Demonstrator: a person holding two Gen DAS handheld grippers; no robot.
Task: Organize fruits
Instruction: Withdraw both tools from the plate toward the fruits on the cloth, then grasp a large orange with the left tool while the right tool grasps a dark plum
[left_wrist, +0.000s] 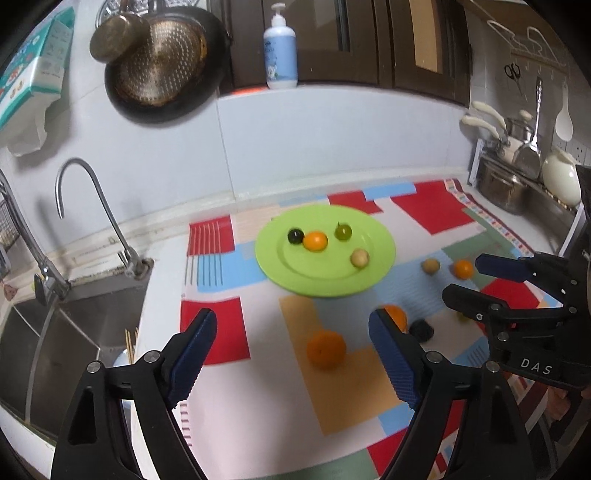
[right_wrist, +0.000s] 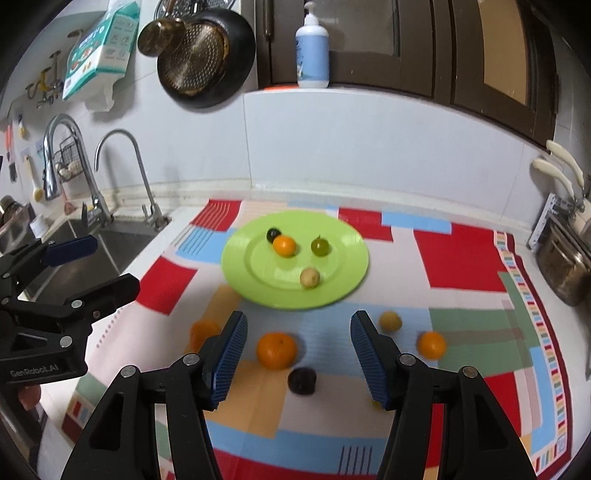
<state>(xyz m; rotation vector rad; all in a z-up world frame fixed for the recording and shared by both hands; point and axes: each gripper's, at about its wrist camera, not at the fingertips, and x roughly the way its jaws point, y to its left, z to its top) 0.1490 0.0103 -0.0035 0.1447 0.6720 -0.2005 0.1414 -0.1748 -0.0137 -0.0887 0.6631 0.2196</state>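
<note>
Flanking mat-edge fruit (right_wrist: 277, 350), both grippers' fingers (right_wrist: 369, 358) gape.

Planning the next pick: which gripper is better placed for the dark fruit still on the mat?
Right. The dark fruit lies between the open right gripper fingers; the left gripper faces an orange.

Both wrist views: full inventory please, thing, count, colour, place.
plate: 1, lime green, on mat, centre back
fruits on plate: 4; dark one, orange one, green one, tan one
fruits on mat: at least 5; oranges, tan one, dark one
mat: 1, red, blue, white patchwork, on counter
pump bottle: 1, white and blue, back ledge
pan: 1, dark, hung on wall
faucets: 2, steel, by sink at left
left tool: open, empty
right tool: open, empty
</note>
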